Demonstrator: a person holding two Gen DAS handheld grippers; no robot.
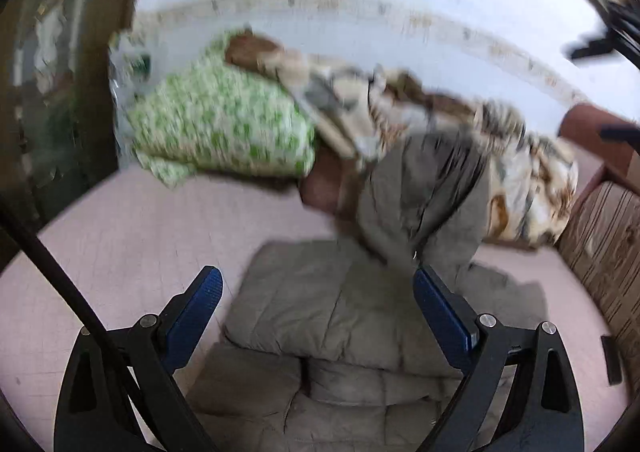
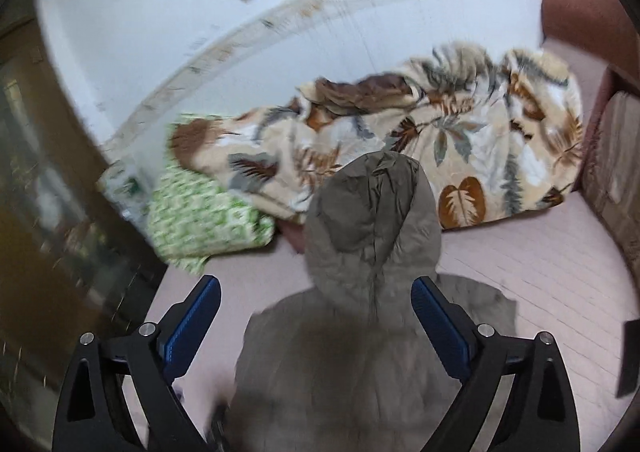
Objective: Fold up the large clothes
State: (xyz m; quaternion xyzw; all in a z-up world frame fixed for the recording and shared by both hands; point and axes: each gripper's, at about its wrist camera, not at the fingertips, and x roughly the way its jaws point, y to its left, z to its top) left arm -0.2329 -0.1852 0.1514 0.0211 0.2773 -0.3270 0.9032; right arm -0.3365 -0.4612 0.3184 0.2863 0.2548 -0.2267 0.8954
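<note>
Puffy grey coat [image 2: 360,352] lies on pink bed [image 2: 540,264], body part folded into thick stack, hood [image 2: 372,219] not yet tucked. Left tool [image 1: 316,324] spread wide, grasping nothing. Right tool [image 2: 316,328] same. Flower blanket [image 2: 480,139] heaped behind.

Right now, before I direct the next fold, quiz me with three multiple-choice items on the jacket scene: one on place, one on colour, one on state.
1. Where does the leaf-print blanket lie?
A. beyond the jacket's hood
B. under the jacket
C. on the floor

2. What colour is the padded jacket?
A. red
B. grey-brown
C. bright blue

3. How does the right gripper stand?
A. shut on the hood
B. shut on the blanket
C. open, holding nothing

A: the blanket is heaped past the hood.
B: its quilted fabric is grey-brown.
C: both blue pads stand wide apart, clear of the fabric.
</note>
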